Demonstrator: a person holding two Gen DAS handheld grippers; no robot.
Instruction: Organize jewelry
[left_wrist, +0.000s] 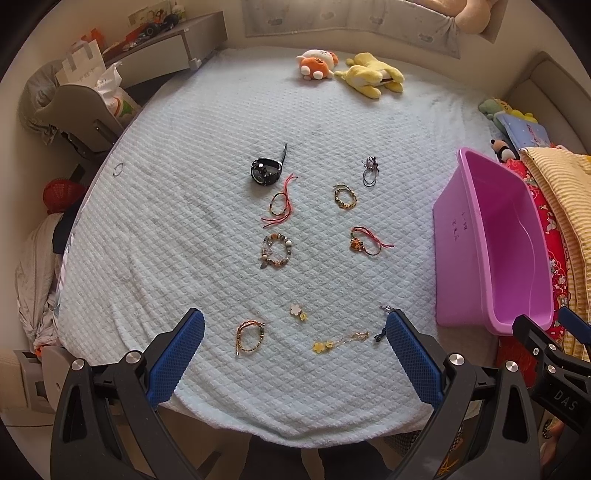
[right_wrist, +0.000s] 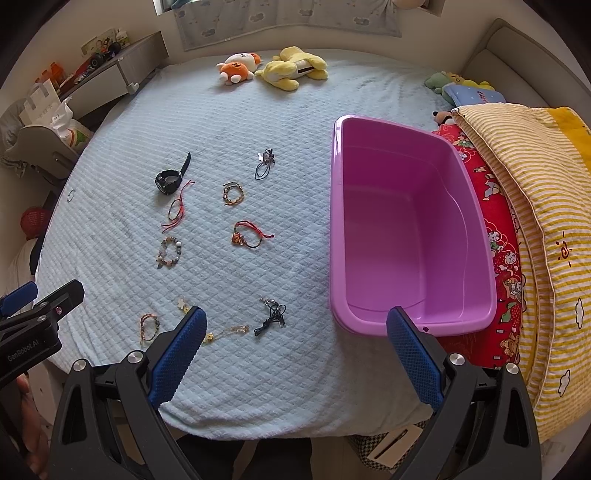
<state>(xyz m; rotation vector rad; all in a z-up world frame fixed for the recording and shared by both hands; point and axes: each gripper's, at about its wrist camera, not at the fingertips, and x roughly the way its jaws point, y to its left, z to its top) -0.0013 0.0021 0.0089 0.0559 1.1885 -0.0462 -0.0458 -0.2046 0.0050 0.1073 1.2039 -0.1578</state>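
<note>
Both tools, left and right, gape wide and empty over the bed, where light, limp bracelets lie scattered left of the empty tub; likely best pinched across a cord or bead.

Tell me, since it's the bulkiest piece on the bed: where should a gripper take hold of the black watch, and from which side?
Probably the black watch is best taken by its round case, coming straight down from above with a finger on each side. It lies flat on the quilted blanket, the case stands proud, and one strap tail points away, offering a thinner, floppier hold.
</note>
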